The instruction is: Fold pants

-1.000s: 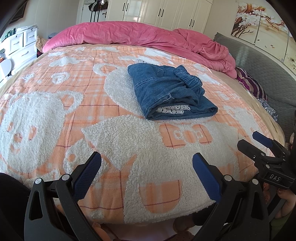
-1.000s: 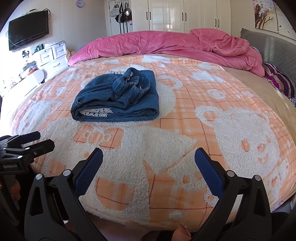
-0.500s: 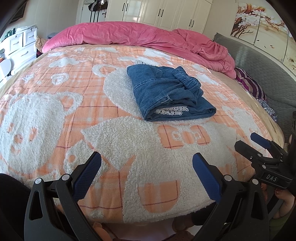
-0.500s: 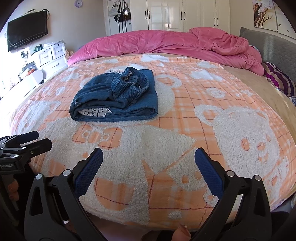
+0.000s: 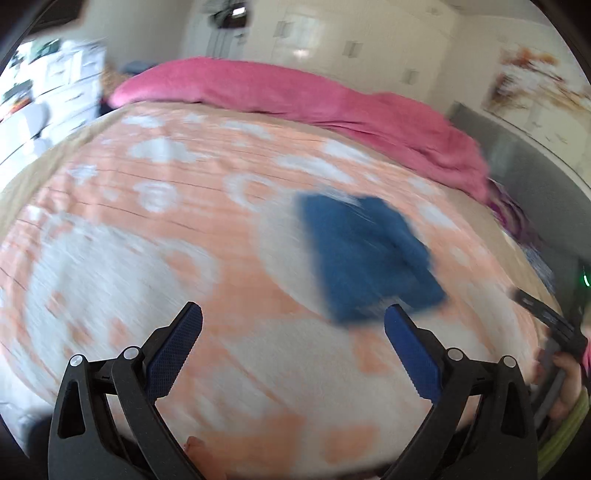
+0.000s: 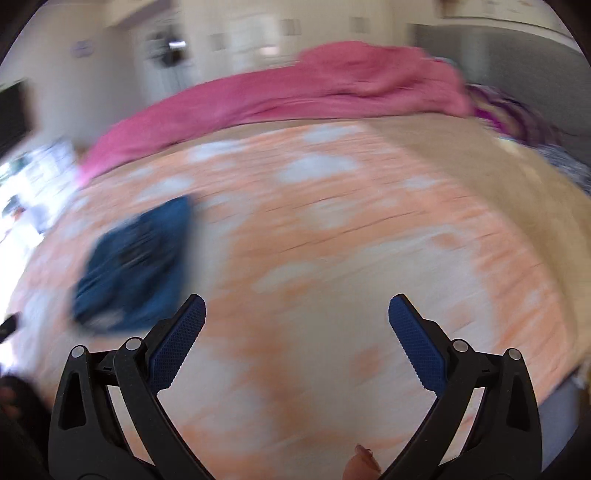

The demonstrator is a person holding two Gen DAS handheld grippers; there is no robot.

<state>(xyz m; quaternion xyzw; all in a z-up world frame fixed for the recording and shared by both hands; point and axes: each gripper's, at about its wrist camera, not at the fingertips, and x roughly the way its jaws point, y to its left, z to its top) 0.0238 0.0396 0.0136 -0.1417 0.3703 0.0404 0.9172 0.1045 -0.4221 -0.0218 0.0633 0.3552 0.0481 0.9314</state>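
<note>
1. Nearest to us in the left wrist view, the left tongs [image 5: 293,325] stand wide apart with nothing between their blue pads [image 5: 173,347]; a fingertip [image 5: 201,452] shows at the bottom edge.
2. In the right wrist view the right tongs [image 6: 297,317] are likewise spread apart and hold nothing, and a fingertip [image 6: 360,467] shows below them.
3. Both tongs hang over the near part of the blanket [image 5: 147,258], orange with white shapes, which covers the bed.
4. At the right edge of the left view we see the right tongs [image 5: 546,317] from the side, with a hand [image 5: 565,384] beneath them; a small green light [image 5: 585,280] glows above.
5. The pants [image 5: 365,254], a folded blue bundle, lie on the blanket past the tongs, touching neither. In the left view they sit right of centre; in the right view the pants [image 6: 136,266] sit at the left.
6. Beyond the pants a pink duvet [image 5: 295,92] is heaped along the far side of the bed.
7. Farthest off stand white wardrobe doors [image 5: 314,33], and a picture [image 5: 535,81] hangs on the right wall.
8. Both views are heavily blurred; we can read no writing, brand or label anywhere.
</note>
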